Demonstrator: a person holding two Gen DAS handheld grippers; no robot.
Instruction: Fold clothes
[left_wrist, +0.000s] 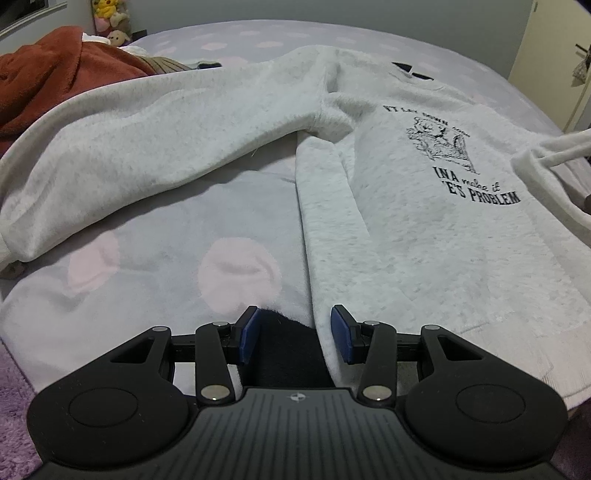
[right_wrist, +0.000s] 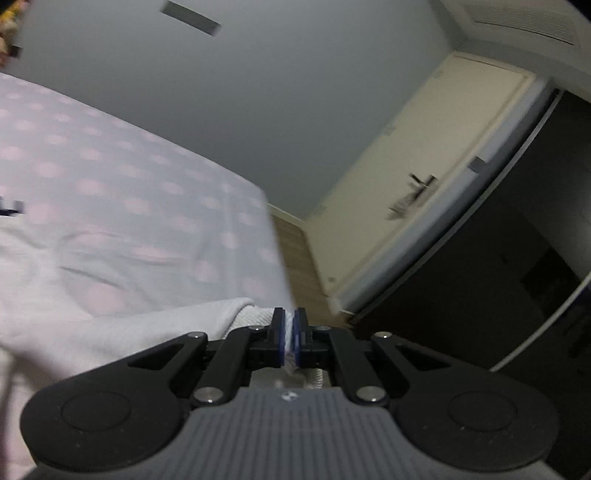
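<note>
A light grey sweatshirt (left_wrist: 406, 229) with a black print lies front up on the dotted bed cover (left_wrist: 147, 258). One sleeve (left_wrist: 147, 140) stretches out to the left. My left gripper (left_wrist: 294, 334) stands open over the near left hem corner; the garment's edge and a dark patch lie between the pads, which are not pressing. The other sleeve (left_wrist: 546, 155) is lifted at the right edge of the left wrist view. My right gripper (right_wrist: 289, 334) is shut on that sleeve's ribbed cuff (right_wrist: 258, 314), raised above the bed and pointing toward the door.
A rust-brown garment (left_wrist: 55, 74) is heaped at the far left, with plush toys (left_wrist: 109, 14) behind it. Past the bed's right edge lie a wooden floor (right_wrist: 295, 251), a cream door (right_wrist: 424, 177) and a dark cabinet (right_wrist: 498, 277).
</note>
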